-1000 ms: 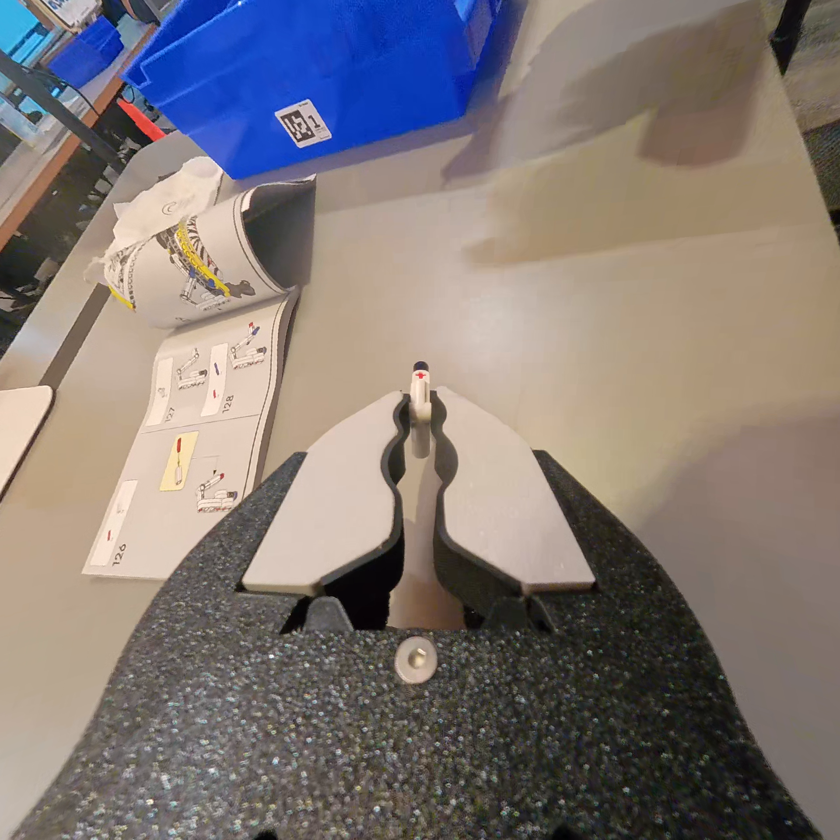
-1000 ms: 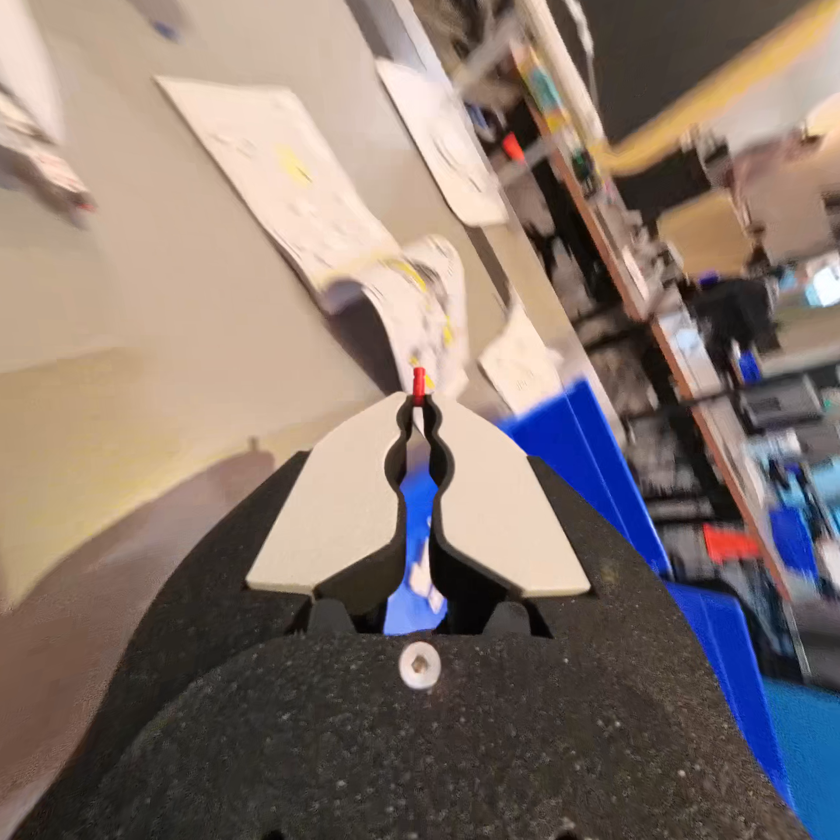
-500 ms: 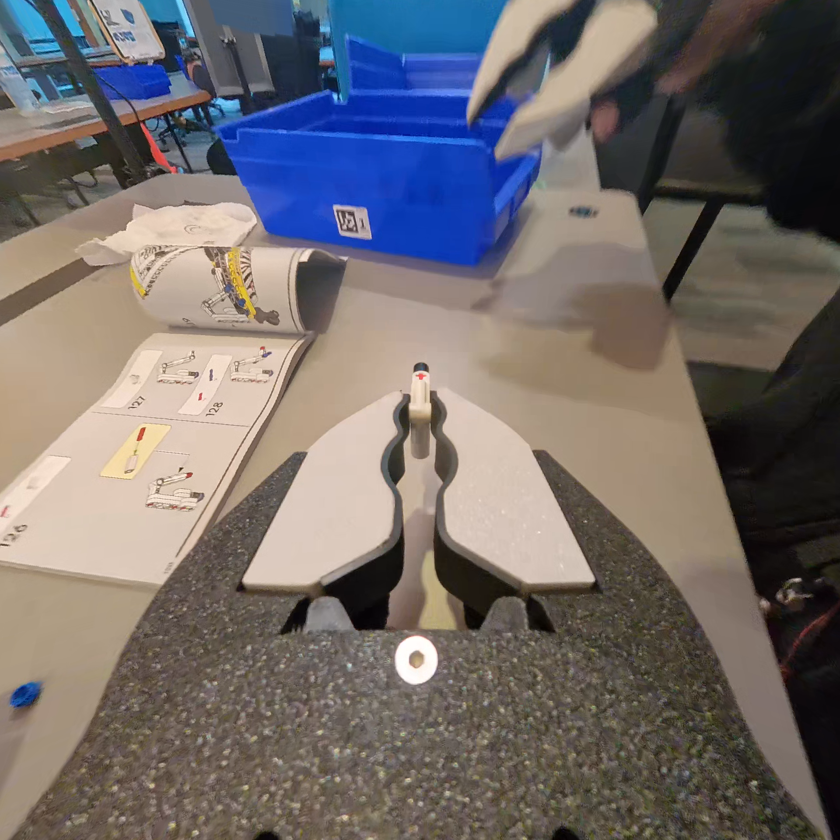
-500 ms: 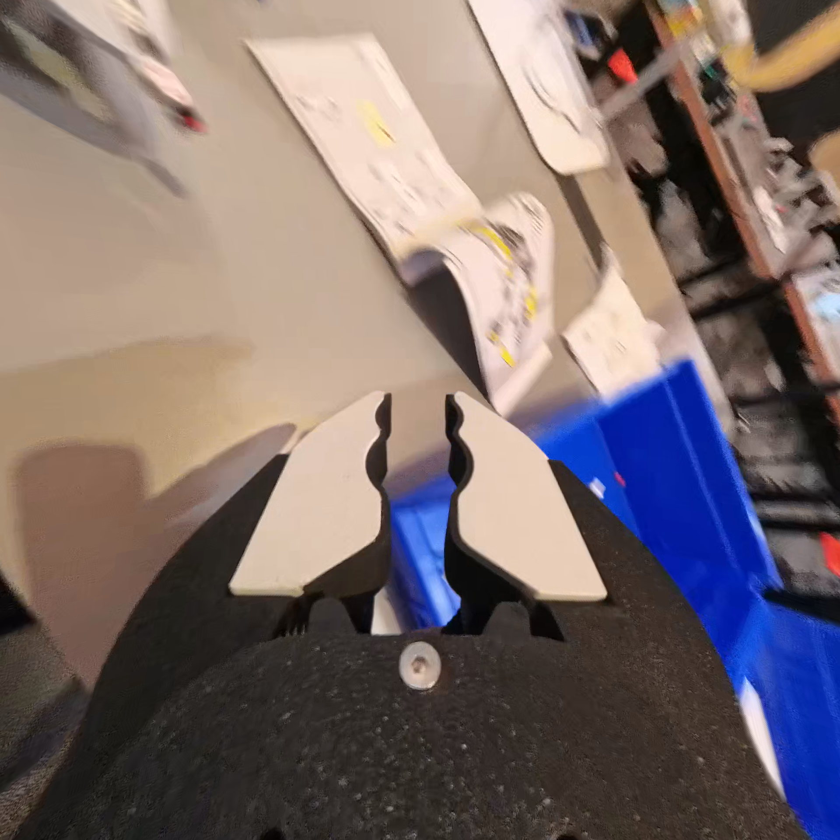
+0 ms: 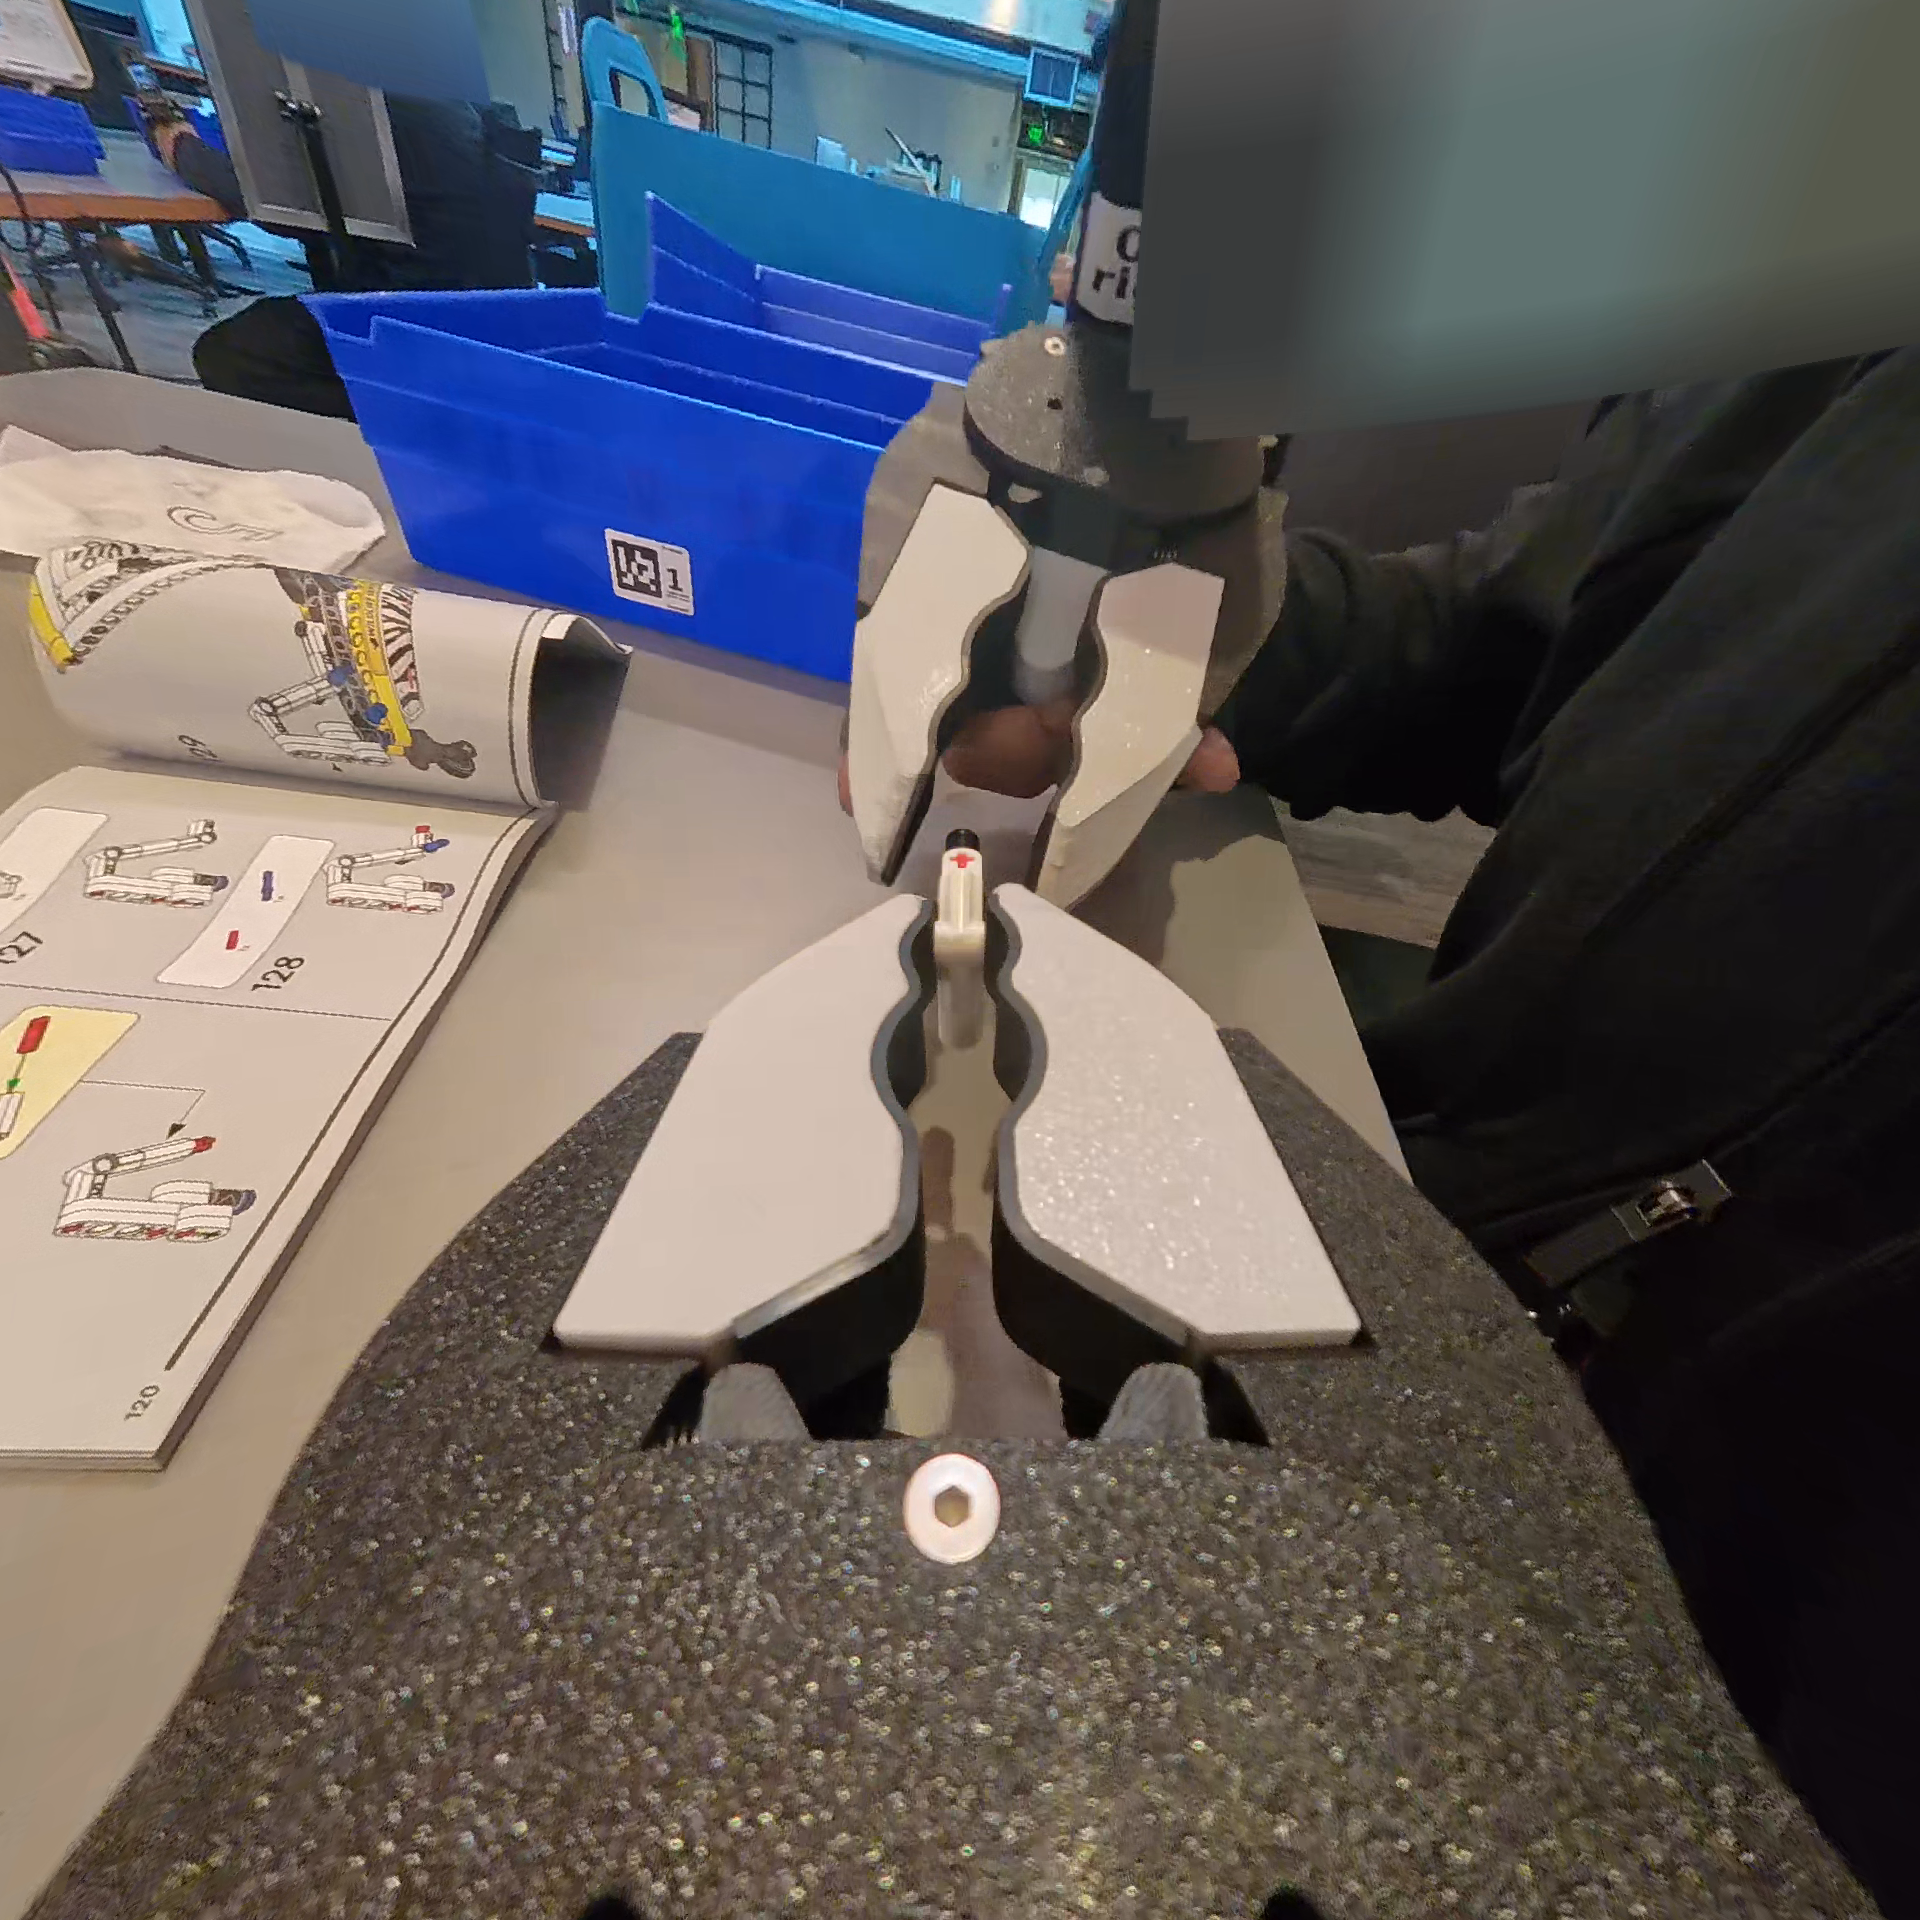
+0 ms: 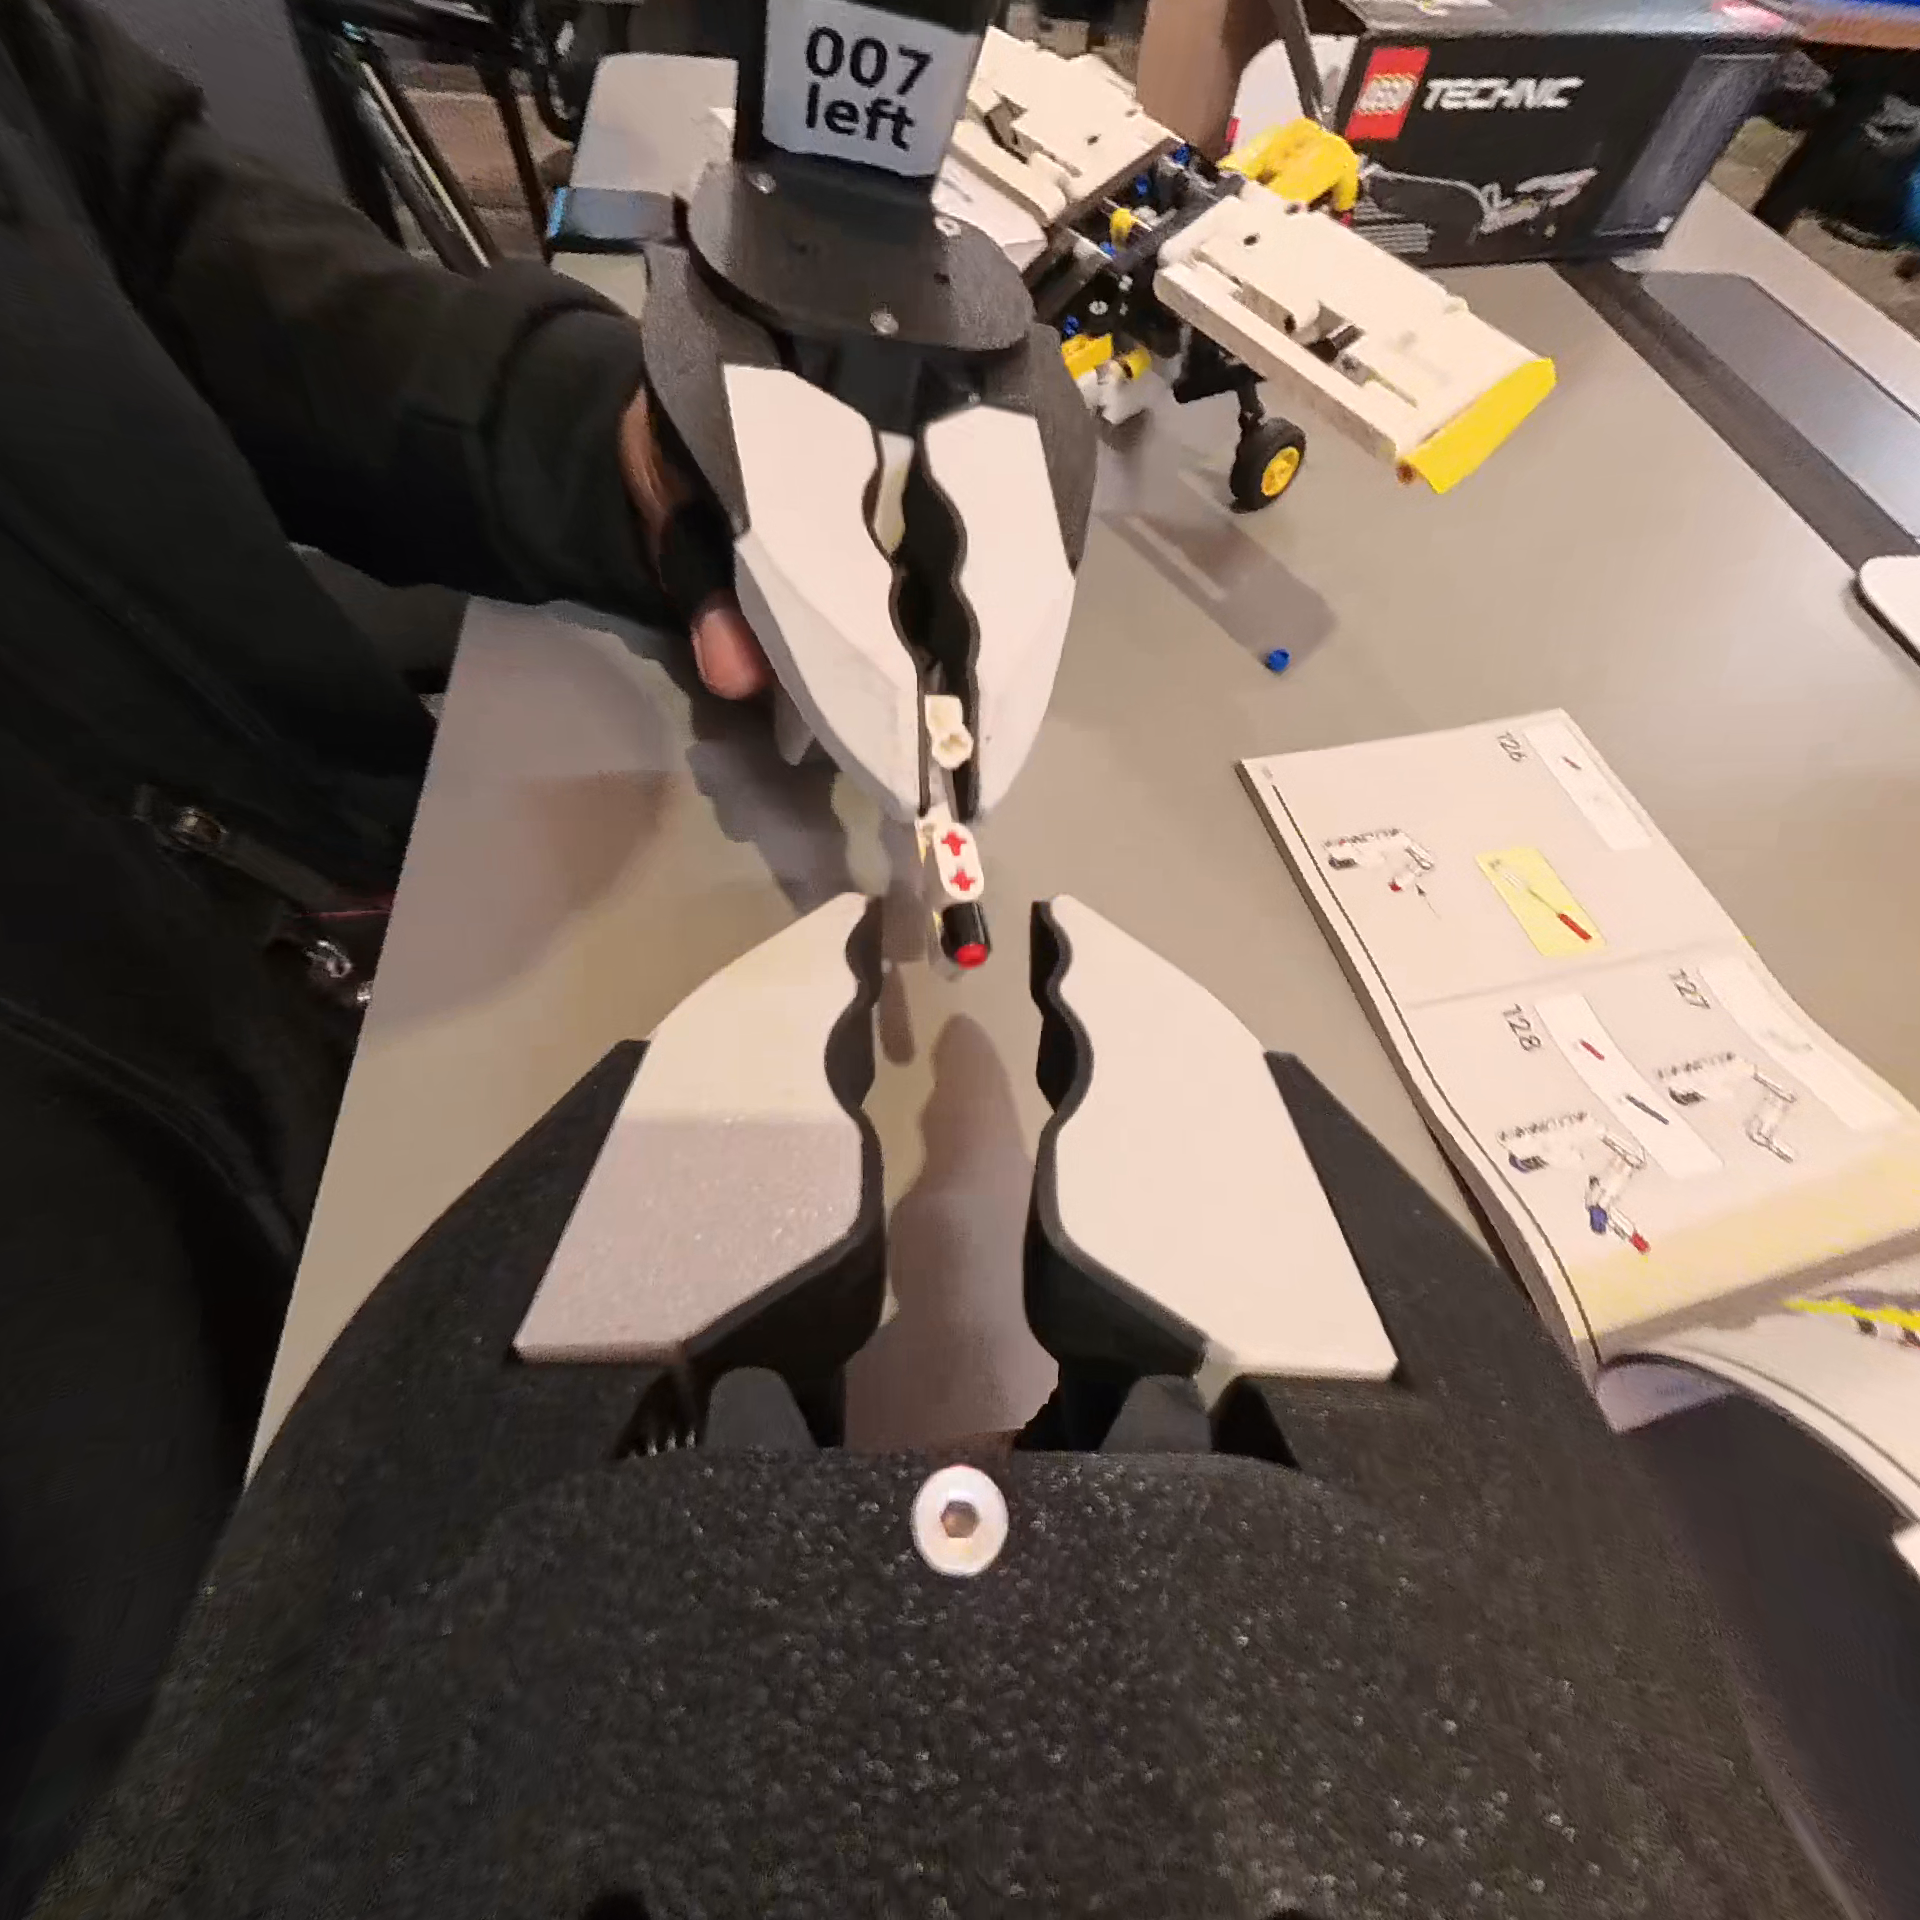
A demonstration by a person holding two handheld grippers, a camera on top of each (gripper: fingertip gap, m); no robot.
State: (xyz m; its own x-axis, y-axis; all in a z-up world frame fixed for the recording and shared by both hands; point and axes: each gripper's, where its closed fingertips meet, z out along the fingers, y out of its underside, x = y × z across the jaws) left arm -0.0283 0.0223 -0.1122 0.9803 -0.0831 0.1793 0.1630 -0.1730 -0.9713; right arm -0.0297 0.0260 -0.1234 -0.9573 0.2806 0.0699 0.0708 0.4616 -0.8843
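My left gripper point(image 5: 961, 912) is shut on a small white brick beam point(image 5: 958, 935) with red cross marks and a black pin at its tip, held above the grey table point(image 5: 675, 883). The right wrist view shows the same grasp, the beam point(image 6: 954, 862) sticking out of the left gripper point(image 6: 940, 805) and its black, red-ended pin point(image 6: 966, 935) pointing at me. My right gripper point(image 6: 956, 909) is open and holds nothing. The pin stands between its fingertips point(image 6: 1055, 920) without touching them. The left wrist view shows the open right gripper point(image 5: 966, 878) facing mine, tip to tip.
An open instruction booklet point(image 5: 208, 1039) lies left of the left gripper and also shows in the right wrist view point(image 6: 1558, 987). A blue bin point(image 5: 623, 488) stands behind it. A white and yellow brick plane point(image 6: 1247, 291), a dark box point(image 6: 1538, 135) and a loose blue pin point(image 6: 1276, 658) lie beyond. My left and right fingertips are right by each other.
My right gripper was shut on a small red piece, then opened by the blue bin; the piece is gone. It has swung round to face the left gripper, which kept hold of the white beam.
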